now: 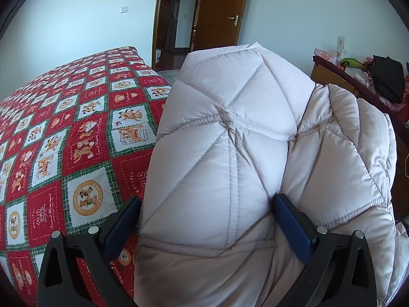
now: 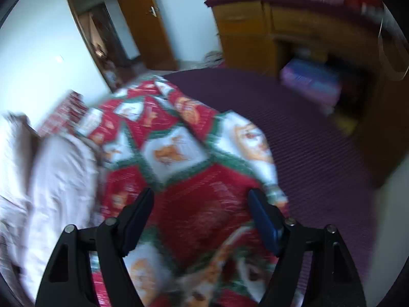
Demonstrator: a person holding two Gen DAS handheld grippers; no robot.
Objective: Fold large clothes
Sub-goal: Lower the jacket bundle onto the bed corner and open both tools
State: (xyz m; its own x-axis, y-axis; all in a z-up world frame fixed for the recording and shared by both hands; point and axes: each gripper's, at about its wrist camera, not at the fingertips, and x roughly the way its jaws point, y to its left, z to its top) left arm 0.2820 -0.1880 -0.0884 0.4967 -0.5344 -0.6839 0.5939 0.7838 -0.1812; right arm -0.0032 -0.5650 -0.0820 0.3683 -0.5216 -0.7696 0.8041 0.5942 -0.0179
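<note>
A puffy, off-white quilted jacket (image 1: 230, 128) lies bundled on a bed. In the left wrist view it fills the middle and right. My left gripper (image 1: 207, 199) stands wide open with a bulge of the jacket between its fingers; the right blue pad (image 1: 294, 225) rests in a crease and the left pad (image 1: 122, 227) sits at the jacket's edge. The right wrist view is blurred. There my right gripper (image 2: 201, 192) is open over a corner of the bedspread (image 2: 179, 153), with nothing held. The jacket (image 2: 58, 179) shows white at that view's left.
The red, green and white cartoon-patterned bedspread (image 1: 64, 128) covers the bed. A wooden cabinet (image 2: 294, 33) piled with clothes and boxes stands to the right, beyond a purple ribbed floor mat (image 2: 319, 153). An open brown door (image 1: 222, 12) is in the far wall.
</note>
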